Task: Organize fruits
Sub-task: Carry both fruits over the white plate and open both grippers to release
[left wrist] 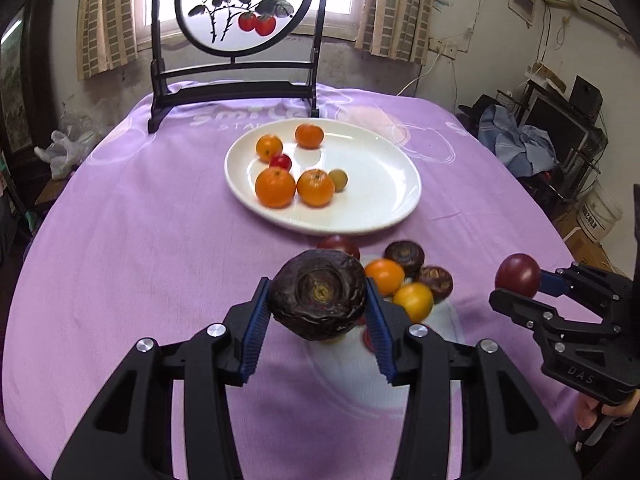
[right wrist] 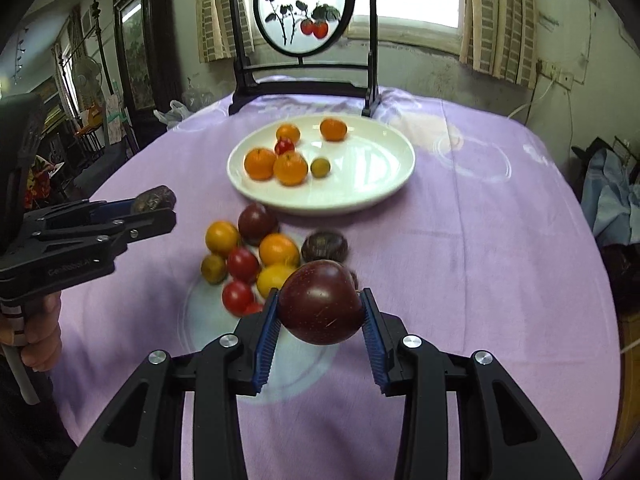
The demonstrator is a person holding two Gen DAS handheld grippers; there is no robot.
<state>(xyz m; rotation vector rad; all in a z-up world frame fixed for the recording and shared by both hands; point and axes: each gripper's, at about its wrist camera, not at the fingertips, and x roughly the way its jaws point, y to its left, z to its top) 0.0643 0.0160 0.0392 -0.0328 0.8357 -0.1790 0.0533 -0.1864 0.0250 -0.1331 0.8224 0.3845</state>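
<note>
A wrinkled dark fruit [left wrist: 318,294] and a smooth maroon fruit [right wrist: 321,303] are being pinched by the left gripper [left wrist: 318,312] and right gripper [right wrist: 320,320], lifted short of the white plate [left wrist: 384,216], seemingly for delivery there.

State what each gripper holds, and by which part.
Left gripper: wrinkled dark brown fruit, pinched across its sides. Right gripper: smooth dark red fruit, likewise.

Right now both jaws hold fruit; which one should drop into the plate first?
Probably left. In its view, the left gripper with its dark wrinkled fruit points almost straight at the plate. The right gripper, holding a plum, sits further right, behind the loose pile.
</note>
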